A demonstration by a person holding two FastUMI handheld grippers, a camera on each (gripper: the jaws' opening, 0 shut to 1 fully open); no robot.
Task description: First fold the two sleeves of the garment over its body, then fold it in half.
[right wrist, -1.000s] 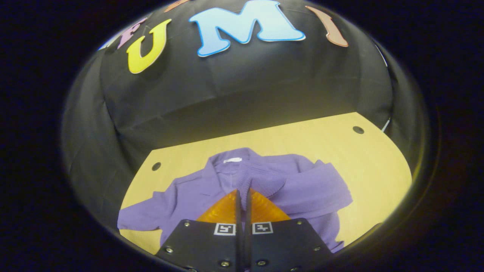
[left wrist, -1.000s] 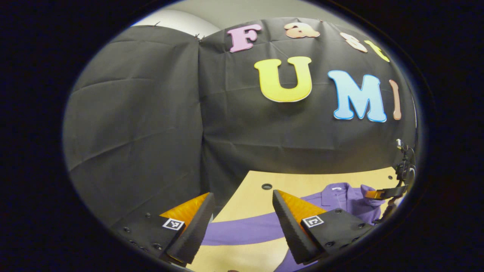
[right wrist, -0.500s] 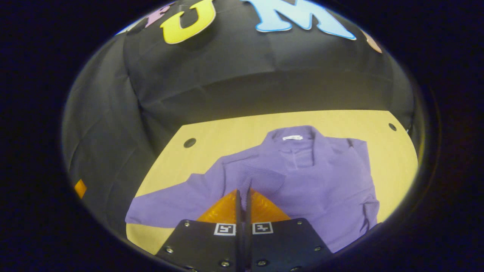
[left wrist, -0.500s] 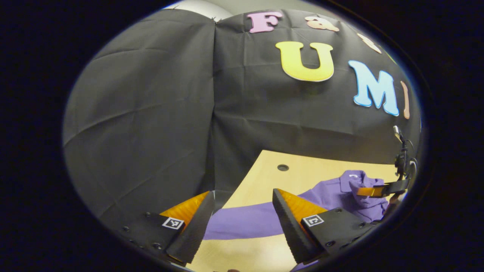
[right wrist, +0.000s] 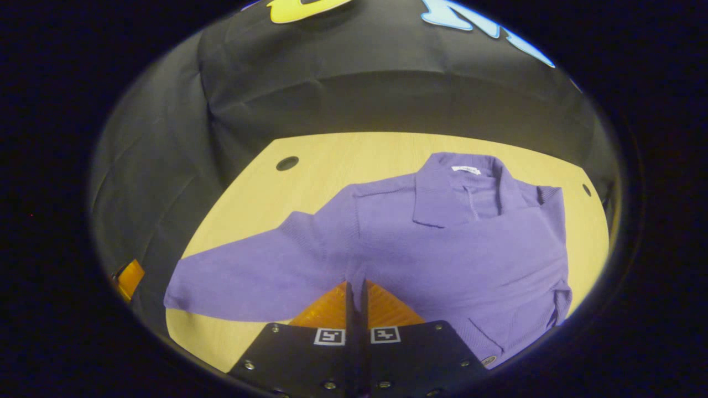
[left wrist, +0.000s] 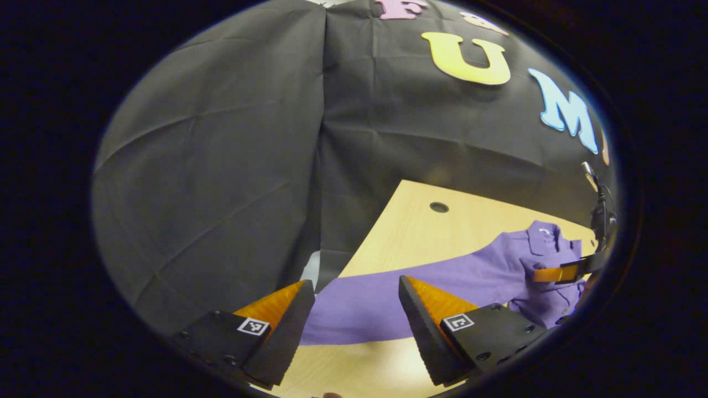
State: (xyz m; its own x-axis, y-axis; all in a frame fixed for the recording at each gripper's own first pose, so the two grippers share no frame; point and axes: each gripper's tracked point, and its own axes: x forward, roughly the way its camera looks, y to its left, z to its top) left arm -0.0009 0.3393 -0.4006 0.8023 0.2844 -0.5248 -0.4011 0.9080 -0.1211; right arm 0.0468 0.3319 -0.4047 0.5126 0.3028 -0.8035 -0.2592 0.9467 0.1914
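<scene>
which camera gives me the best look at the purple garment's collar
The right gripper view. There the collar faces the camera, and the garment lies spread on the table around it. In the left gripper view the collar sits small at the far right edge, beside the right claw.

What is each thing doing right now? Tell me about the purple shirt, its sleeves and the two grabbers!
Purple knit collared shirt: lying flat on the light wooden table, collar away from the cameras.
Right sleeve: folded across the body, cuff pinched.
Left sleeve: stretched straight out on the table, not yet folded.
Right hand-held gripper: shut on the folded sleeve's cuff.
Left hand-held gripper: open, fingers either side of the outstretched sleeve.
</scene>
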